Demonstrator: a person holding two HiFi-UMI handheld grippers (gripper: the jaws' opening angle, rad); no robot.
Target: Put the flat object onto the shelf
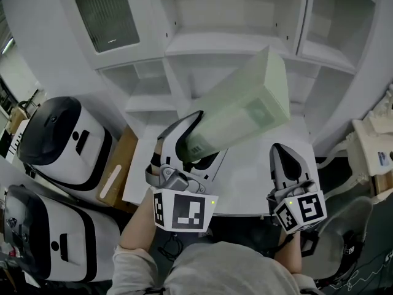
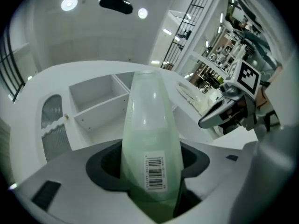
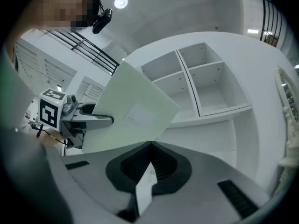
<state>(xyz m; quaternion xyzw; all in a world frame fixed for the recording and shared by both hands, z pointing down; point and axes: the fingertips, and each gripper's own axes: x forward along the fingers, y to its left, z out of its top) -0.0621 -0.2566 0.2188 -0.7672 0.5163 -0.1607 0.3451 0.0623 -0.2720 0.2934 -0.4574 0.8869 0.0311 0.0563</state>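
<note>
Holding pale green translucent flat object (image 1: 245,112), barcode sticker (image 2: 155,171), left claw (image 2: 150,161) clamped on it, right claw (image 3: 149,146) closed

**Two hand-held grippers and a pale grey top**

The left gripper (image 1: 184,141) and the right gripper (image 1: 284,158) are shelled in smooth white-grey plastic, and their jaw hollows are lined with dark, ribbed pads (image 3: 154,164). Small dark rectangular slots (image 3: 238,195) are set into the shell on either side of the jaws. A cube with black-and-white square markers (image 1: 182,211) is mounted at the rear of the left gripper, and a like cube (image 1: 301,211) at the rear of the right; a small green light is shown on each. Grey metal fittings (image 1: 172,178) are seen ahead of the left cube. A light grey top (image 1: 236,272) with a sleeve (image 1: 132,269) of the same cloth is worn.
</note>
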